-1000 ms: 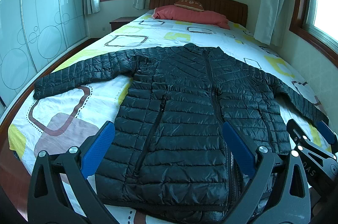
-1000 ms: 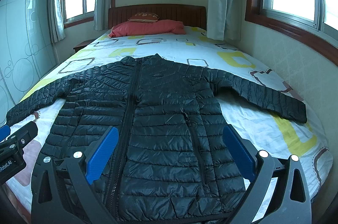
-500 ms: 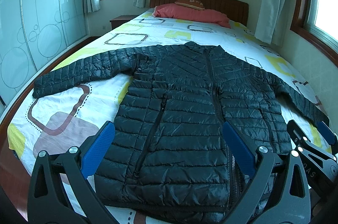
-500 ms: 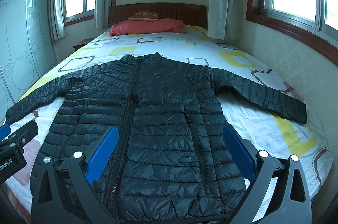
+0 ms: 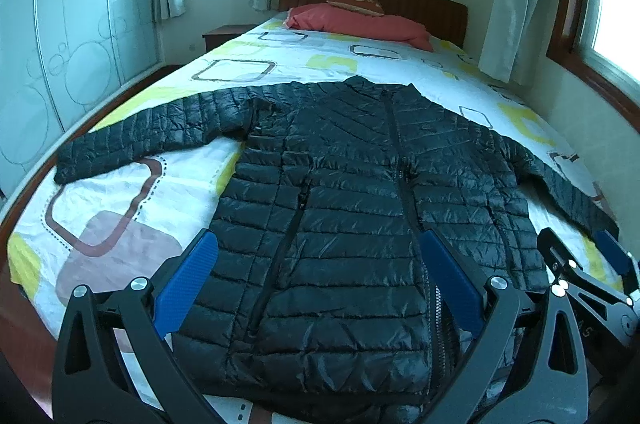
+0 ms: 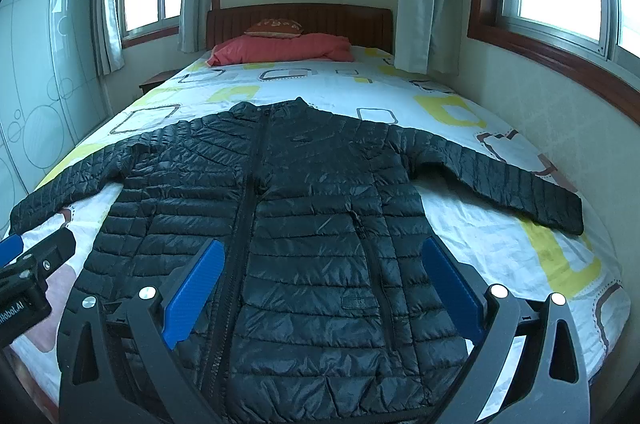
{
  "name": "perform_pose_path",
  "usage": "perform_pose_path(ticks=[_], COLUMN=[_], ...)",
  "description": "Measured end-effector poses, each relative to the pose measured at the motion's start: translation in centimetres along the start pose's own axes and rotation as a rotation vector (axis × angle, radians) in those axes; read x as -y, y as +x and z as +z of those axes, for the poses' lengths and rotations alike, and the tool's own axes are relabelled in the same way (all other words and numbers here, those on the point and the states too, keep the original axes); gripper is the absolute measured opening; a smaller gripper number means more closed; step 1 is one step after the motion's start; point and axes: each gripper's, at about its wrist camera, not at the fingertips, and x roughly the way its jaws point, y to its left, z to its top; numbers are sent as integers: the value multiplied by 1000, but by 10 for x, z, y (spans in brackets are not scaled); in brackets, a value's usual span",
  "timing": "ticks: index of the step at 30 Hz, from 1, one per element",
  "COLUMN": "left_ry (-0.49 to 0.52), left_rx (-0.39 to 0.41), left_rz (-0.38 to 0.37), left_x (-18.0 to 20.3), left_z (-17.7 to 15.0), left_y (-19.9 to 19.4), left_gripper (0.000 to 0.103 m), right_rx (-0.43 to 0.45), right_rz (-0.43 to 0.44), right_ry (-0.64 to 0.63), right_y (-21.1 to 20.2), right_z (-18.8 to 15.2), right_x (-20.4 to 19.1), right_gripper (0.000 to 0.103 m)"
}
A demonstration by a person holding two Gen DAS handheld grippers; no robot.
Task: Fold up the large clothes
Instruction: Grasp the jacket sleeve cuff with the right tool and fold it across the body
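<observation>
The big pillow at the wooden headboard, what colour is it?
Coral red pillow, clearest in the right wrist view.

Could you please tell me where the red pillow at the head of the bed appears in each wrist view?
Left wrist: the red pillow lies upper centre, before the headboard.
Right wrist: the red pillow lies upper centre-left.
Shared landmark: the black puffer jacket spread on the bed.

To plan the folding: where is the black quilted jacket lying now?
The black quilted jacket lies flat, sleeves spread, on the patterned bed sheet in both views, collar toward the red pillow.
</observation>
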Motion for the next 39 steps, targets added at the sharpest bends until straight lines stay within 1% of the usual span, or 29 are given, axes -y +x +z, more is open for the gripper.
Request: perform_pose_path(ticks=[4,7,10,12,13,17,23,27,30,32,34,36,38,39], left_ry=[-50,-80,-141,-194,-210,-239,-241,-266,-291,-278,-250,-244,-241,-236], left_rx=[-18,-37,-62,-62,-61,-118,-129,-140,-174,-159,-171,-164,-163,-162], left_rz=[3,23,88,150,169,197,243,245,246,255,282,291,296,301], left_x=[-14,-36,-67,-93,-103,-144,-188,-213,-226,-224,-221,-221,-220,-219], left_z=[7,14,19,23,24,31,30,21,10,9,12,14,15,15], left_y=[11,25,48,67,77,125,165,182,196,197,204,206,210,210], left_gripper=[101,101,101,101,101,101,101,101,101,101,101,101,101,101], right_rx=[-18,-31,-49,-65,-75,-105,-120,-109,-96,-83,-82,-80,-68,-64], right_rz=[3,2,-3,-9,-14,-47,-107,-121,-104,-96,-100,-110,-111,-110], right_ry=[9,19,55,91,115,177,295,429,589,684,779,845,903,931], right_y=[7,16,28,38,44,64,89,105,120,128,139,149,157,159], right_z=[-1,-1,0,0,0,0,0,-4,-12,-19,-28,-34,-41,-44], right_x=[3,10,24,36,45,73,127,177,224,253,283,309,331,341], right_gripper=[98,98,98,98,98,98,98,98,98,98,98,98,93,81])
